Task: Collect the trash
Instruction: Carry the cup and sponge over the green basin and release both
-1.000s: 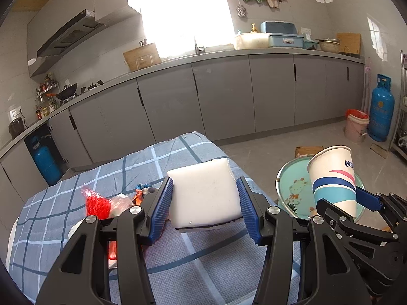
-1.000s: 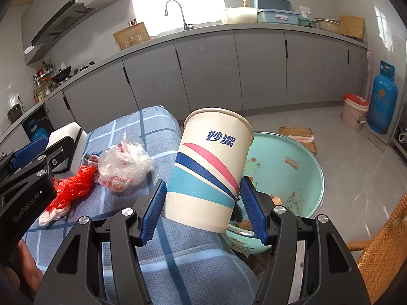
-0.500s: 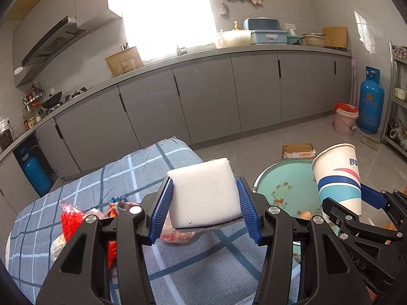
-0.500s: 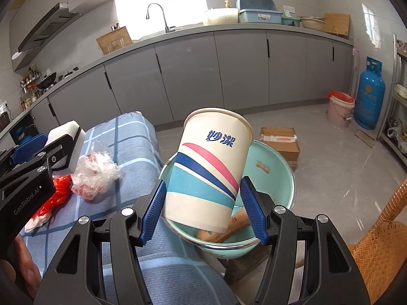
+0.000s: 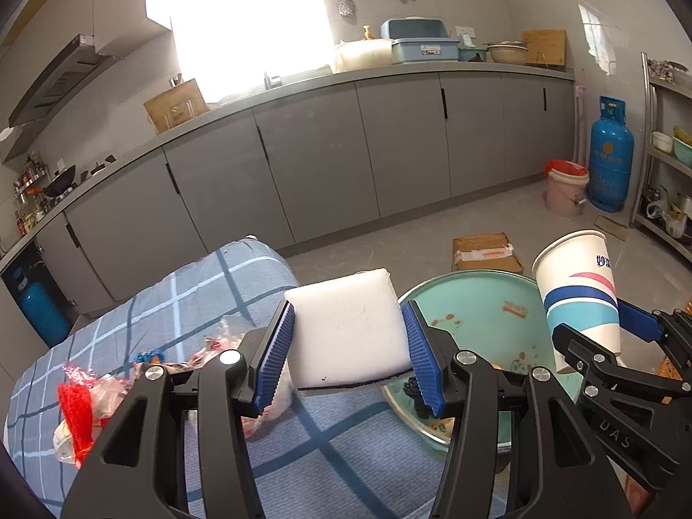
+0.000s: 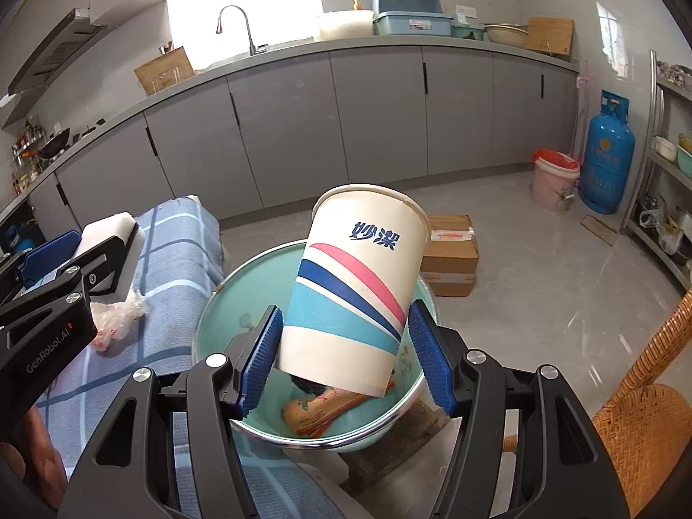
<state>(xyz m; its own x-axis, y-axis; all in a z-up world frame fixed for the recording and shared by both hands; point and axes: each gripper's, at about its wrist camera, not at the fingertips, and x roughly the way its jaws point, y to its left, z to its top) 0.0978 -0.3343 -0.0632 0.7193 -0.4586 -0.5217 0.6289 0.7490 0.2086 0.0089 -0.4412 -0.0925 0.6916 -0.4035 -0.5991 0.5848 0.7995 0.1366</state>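
Observation:
My left gripper [image 5: 348, 352] is shut on a white foam block [image 5: 348, 328] and holds it above the table edge, beside the teal basin [image 5: 484, 298]. My right gripper [image 6: 344, 357] is shut on a striped paper cup [image 6: 354, 285], tilted, directly over the teal basin [image 6: 225, 311]. The basin holds an orange wrapper [image 6: 324, 406] and dark scraps. A clear plastic bag [image 6: 116, 315] and a red net bag [image 5: 75, 411] lie on the blue checked tablecloth [image 5: 194, 285]. The cup also shows at the right of the left wrist view [image 5: 579, 294].
A cardboard box [image 6: 450, 255] sits on the floor behind the basin. A wicker chair [image 6: 640, 393] stands at the right. A pink bucket [image 6: 553, 181] and a blue gas cylinder [image 6: 607, 151] stand by the grey cabinets [image 6: 376, 116]. A metal shelf [image 6: 670, 181] is at far right.
Both grippers have moved right, off the table toward the basin. The cup is now over the basin's middle, and the foam block is near its rim. Both grips are unchanged.

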